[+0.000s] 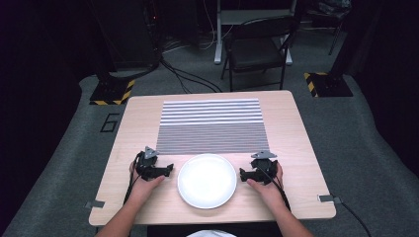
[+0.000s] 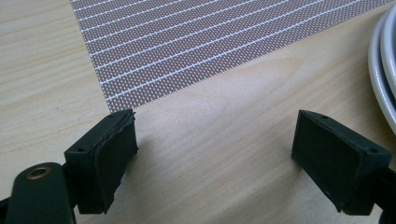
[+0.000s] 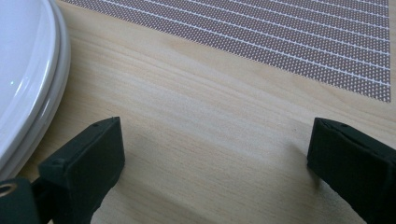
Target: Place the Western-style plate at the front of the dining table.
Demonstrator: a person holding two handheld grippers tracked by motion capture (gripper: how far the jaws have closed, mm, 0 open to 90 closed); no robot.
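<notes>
A white round plate (image 1: 206, 180) lies near the front edge of the wooden table (image 1: 133, 123), just in front of a grey striped placemat (image 1: 212, 126). My left gripper (image 1: 168, 169) rests on the table left of the plate, jaws wide open with nothing between them. My right gripper (image 1: 244, 174) rests right of the plate, also open and empty. In the left gripper view the left gripper (image 2: 215, 158) stands over bare wood, the placemat (image 2: 210, 42) ahead and the plate rim (image 2: 380, 79) at the right. In the right gripper view the right gripper (image 3: 215, 158) shows the plate (image 3: 23, 70) at left and the placemat (image 3: 289, 37) beyond.
A black folding chair (image 1: 257, 47) stands behind the table on the grey carpet. Two stand bases with yellow-black tape (image 1: 111, 91) (image 1: 326, 84) flank the table's far corners. Cables trail from both grippers off the front edge.
</notes>
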